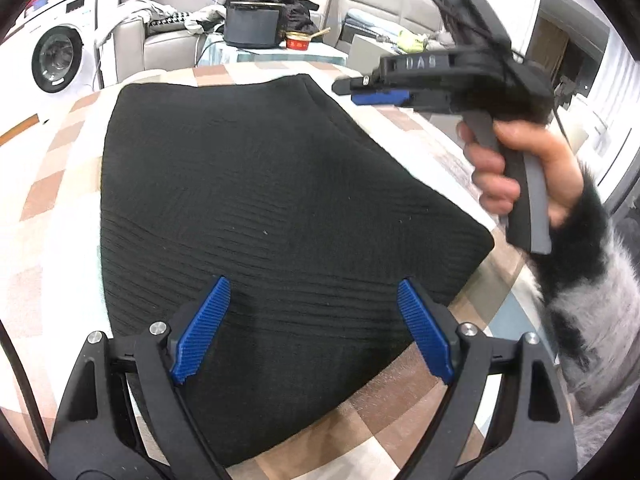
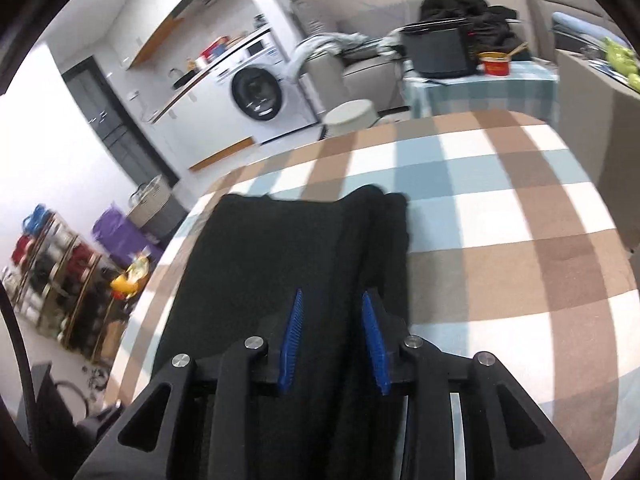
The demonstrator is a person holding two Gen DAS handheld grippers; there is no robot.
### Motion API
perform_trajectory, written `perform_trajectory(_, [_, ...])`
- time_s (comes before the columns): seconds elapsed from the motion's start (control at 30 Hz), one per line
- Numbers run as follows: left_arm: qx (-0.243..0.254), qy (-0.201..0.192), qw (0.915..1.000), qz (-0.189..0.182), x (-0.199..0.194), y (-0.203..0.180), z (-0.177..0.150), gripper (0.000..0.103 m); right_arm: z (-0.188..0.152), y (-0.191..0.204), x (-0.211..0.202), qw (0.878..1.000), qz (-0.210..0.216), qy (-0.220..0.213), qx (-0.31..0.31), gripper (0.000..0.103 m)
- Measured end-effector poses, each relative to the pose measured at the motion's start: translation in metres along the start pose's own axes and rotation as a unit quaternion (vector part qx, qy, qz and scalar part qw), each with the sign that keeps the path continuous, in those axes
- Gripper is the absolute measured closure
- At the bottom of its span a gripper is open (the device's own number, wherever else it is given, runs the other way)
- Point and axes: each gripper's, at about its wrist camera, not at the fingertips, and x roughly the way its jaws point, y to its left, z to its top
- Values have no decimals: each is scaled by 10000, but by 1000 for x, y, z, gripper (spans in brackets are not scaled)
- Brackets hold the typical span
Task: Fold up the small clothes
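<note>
Garment (image 1: 256, 208) lies on table (image 1: 52, 208), sofa (image 1: 168, 44) behind.

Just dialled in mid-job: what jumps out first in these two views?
A black ribbed garment lies flat on the checked tablecloth, filling the table's middle. The left claw hangs wide open over its near edge, and the right claw, held in a hand, is above the garment's right side, gripping nothing.

Between the jaws of the left gripper (image 1: 314, 330) lies a black garment (image 1: 280, 200) of matt, finely ribbed knit cloth. The pads (image 1: 202, 330) look like ridged blue plastic on smooth black plastic arms with shiny metal pins. Beyond it spreads a soft checked tablecloth (image 2: 500, 216), matt woven cloth.
</note>
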Motion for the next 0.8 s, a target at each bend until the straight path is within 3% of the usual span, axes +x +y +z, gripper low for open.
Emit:
perform_trajectory(0.1, [-93, -57, 9999, 76, -6, 3, -3, 18, -4, 4, 9, 9998, 13, 178, -2, 71])
perform_trajectory(0.2, [-199, -81, 9997, 141, -10, 9, -5, 18, -3, -8, 26, 9987, 61, 305, 394, 71])
perform_trajectory(0.3, [-267, -75, 9995, 162, -9, 12, -4, 18, 2, -15, 35, 9975, 199, 224, 640, 71])
perform_trajectory(0.37, [-296, -81, 9994, 162, -10, 14, -4, 18, 7, -14, 41, 9980, 143, 199, 580, 81])
perform_trajectory(0.4, [-313, -92, 9993, 164, -11, 14, -6, 18, 9, -12, 45, 9983, 80, 222, 524, 95])
perform_trajectory(0.43, [-330, -103, 9993, 167, -12, 14, -6, 18, 12, -9, 46, 9987, 83, 237, 450, 96])
perform_trajectory(0.5, [-354, -152, 9991, 168, -15, 16, -5, 18, 17, 9, 27, 9996, 237, -177, -39, 97])
perform_trajectory(0.57, [-416, -178, 9988, 170, -17, 21, -5, 18, 19, 21, 15, 9985, 5, -394, -383, 97])
perform_trajectory(0.67, [-479, -172, 9985, 184, -14, 24, -5, 18, 23, 4, 38, 9987, -493, 36, -108, 97])
perform_trajectory(0.73, [-508, -156, 9982, 280, -15, 27, -7, 18, 18, -13, 51, 9981, -400, 355, 317, 90])
perform_trajectory(0.8, [-575, -162, 9978, 291, -16, 32, -8, 18, 11, -15, 39, 9983, -158, 342, 447, 86])
